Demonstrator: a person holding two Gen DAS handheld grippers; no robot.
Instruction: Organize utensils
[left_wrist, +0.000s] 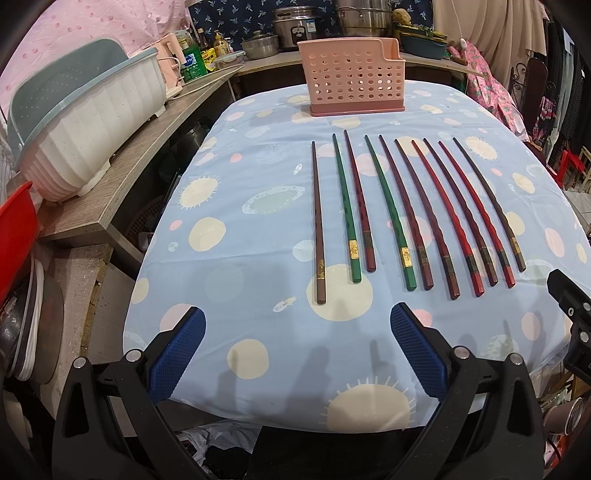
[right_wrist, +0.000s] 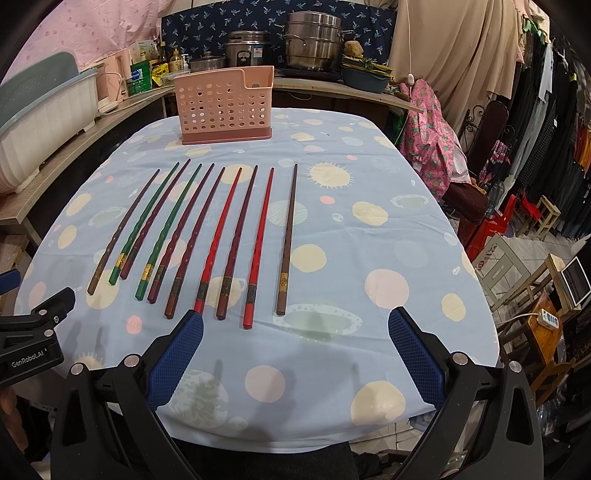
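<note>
Several chopsticks lie side by side on the blue patterned tablecloth (left_wrist: 236, 229), tips pointing away. They are brown (left_wrist: 317, 221), green (left_wrist: 345, 206), dark red and bright red (right_wrist: 218, 247); the rightmost is brown (right_wrist: 288, 240). A pink perforated utensil holder (left_wrist: 354, 77) stands upright at the far end of the table, also in the right wrist view (right_wrist: 226, 105). My left gripper (left_wrist: 297, 332) is open and empty, above the near table edge, short of the chopstick handles. My right gripper (right_wrist: 295, 334) is open and empty, just short of the red and brown handles.
A white and blue dish drainer (left_wrist: 92, 122) sits on a wooden shelf (left_wrist: 122, 192) left of the table. Pots and bottles stand on the counter (right_wrist: 295, 44) behind the holder. Clothes, stools and boxes (right_wrist: 532, 266) crowd the floor to the right.
</note>
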